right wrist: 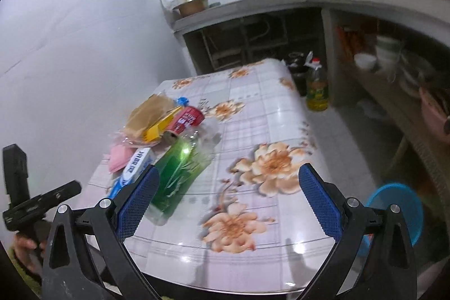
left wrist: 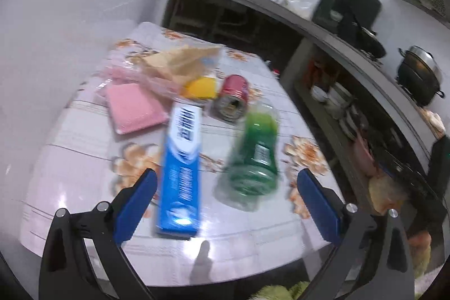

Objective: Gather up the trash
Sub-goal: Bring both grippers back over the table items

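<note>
Trash lies on the floral table (left wrist: 70,173): a blue toothpaste box (left wrist: 181,167), a green plastic bottle (left wrist: 253,156) on its side, a red can (left wrist: 233,97) on its side, a yellow item (left wrist: 201,87), a pink packet (left wrist: 135,108) and brown paper in clear wrap (left wrist: 180,61). My left gripper (left wrist: 227,204) is open and empty above the near edge, with the box and bottle ahead between its fingers. My right gripper (right wrist: 229,201) is open and empty over the table (right wrist: 253,108); the green bottle (right wrist: 180,173) lies by its left finger, with the box (right wrist: 135,165) and can (right wrist: 187,118) beyond.
A blue basket (right wrist: 393,210) stands on the floor right of the table. An oil bottle (right wrist: 317,92) stands on the floor past the far corner. A counter (left wrist: 281,7) with pots and shelves of dishes runs along the back and right. A white wall is on the left.
</note>
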A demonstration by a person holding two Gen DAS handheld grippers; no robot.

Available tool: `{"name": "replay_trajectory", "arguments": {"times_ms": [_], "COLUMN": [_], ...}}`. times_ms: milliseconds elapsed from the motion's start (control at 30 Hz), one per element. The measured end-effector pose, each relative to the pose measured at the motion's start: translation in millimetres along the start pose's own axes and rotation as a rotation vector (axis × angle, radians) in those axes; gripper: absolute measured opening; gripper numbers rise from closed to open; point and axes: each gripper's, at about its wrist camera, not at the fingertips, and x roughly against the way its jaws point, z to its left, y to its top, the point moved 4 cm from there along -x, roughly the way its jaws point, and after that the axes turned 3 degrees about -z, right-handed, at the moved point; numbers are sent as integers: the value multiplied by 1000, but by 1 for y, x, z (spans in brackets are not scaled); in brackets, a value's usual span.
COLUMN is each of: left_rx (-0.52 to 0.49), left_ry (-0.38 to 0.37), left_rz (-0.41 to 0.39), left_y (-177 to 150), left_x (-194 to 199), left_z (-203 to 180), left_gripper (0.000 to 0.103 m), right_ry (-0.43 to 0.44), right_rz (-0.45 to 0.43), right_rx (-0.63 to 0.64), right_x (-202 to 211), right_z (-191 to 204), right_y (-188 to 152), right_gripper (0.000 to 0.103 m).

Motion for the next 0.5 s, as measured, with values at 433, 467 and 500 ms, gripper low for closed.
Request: {"name": "replay_trajectory", "arguments": {"times_ms": [433,467,500], "left_rx": [37,31,18], "left_ry": [270,292,313], "left_rz": [79,91,111], "left_y": [63,67,69], "left_x": [-89,-99,-109], "left_z": [96,100,104], "left_gripper": [97,97,97], "right_ry": [137,134,130], "right_rz": [89,96,109], "right_rx": [-35,-34,-33], "right_x": [-45,-47,-53], "right_z": [67,71,76], "right_y": [6,5,3], "right_gripper": [86,86,86]}}
